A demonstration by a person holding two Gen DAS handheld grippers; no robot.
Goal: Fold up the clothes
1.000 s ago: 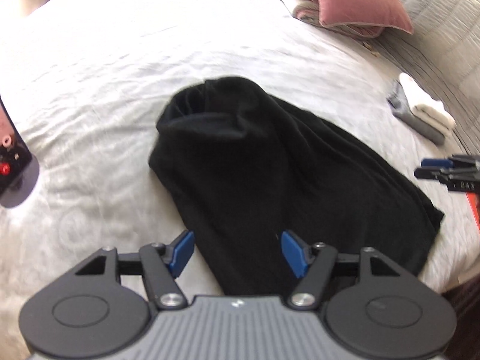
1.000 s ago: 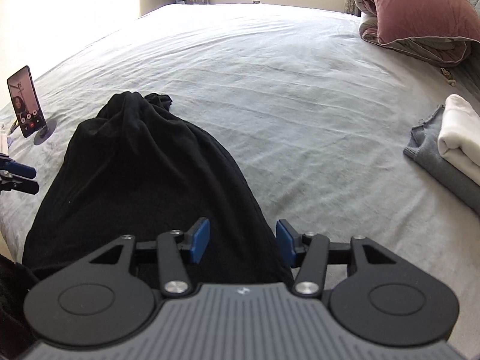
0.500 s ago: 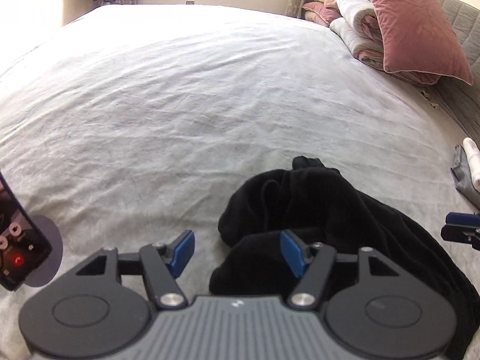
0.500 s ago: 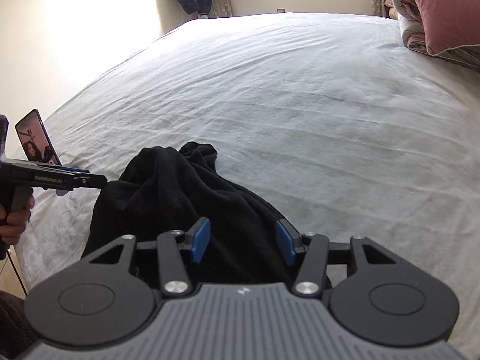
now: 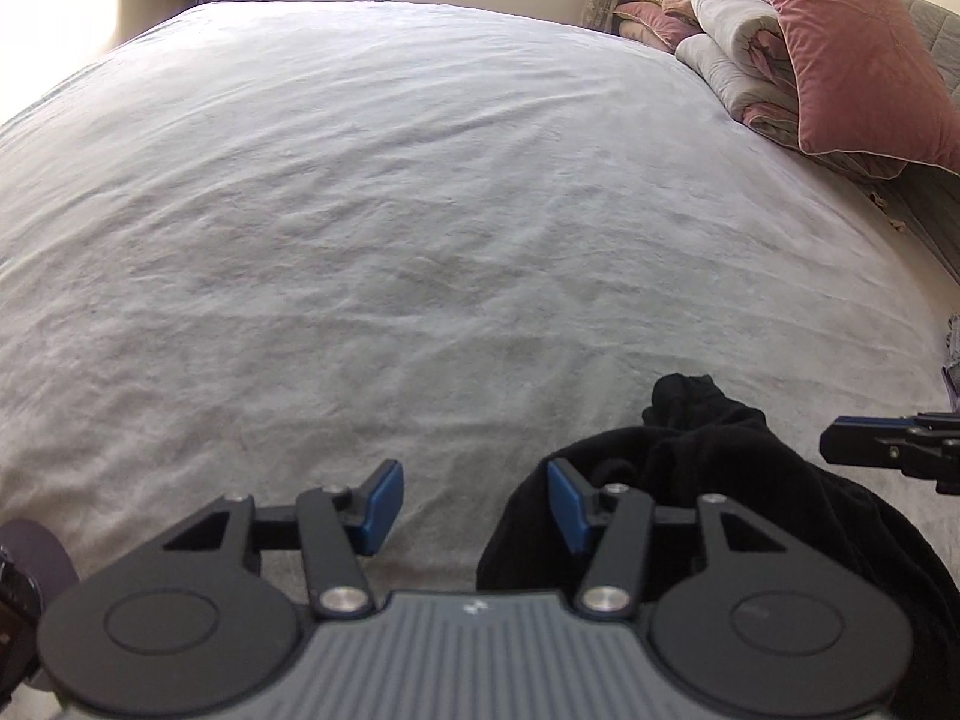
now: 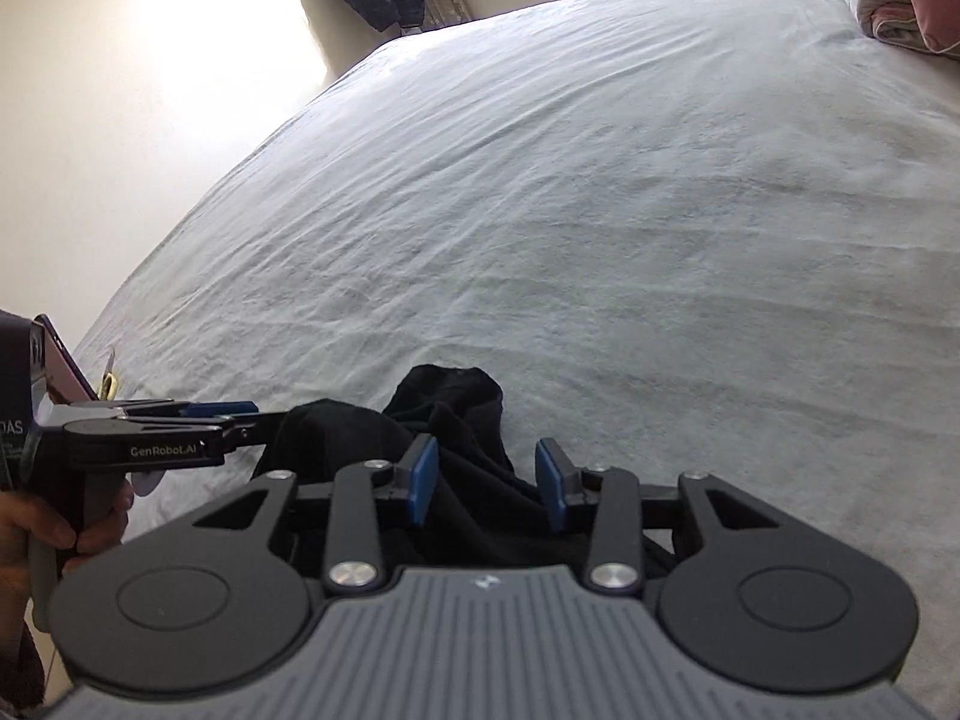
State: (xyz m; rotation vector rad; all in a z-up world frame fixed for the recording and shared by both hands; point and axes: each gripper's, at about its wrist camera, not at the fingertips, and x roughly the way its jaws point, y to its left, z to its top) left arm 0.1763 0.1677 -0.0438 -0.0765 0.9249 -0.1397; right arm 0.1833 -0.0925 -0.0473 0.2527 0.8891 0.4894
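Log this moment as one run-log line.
left gripper: closing, beside black garment | right gripper: closing, garment between fingers | bed: garment bunched

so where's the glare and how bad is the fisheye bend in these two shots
Right wrist view: the wall at upper left is blown out white and the bed edge bows strongly. Left wrist view: a smaller blown-out patch at the top left corner, the bed domes upward, and the black garment shows almost no fold detail.

A wide bed with a pale grey, wrinkled sheet (image 5: 420, 210) and the things lying on it.

A crumpled black cloth garment (image 5: 720, 468) lies at the lower right of the left wrist view. A pink velvet pillow (image 5: 852, 48) leans on folded grey quilts (image 5: 732, 54) at the upper right. A dark phone (image 6: 60, 360) stands at the sheet's left edge in the right wrist view.
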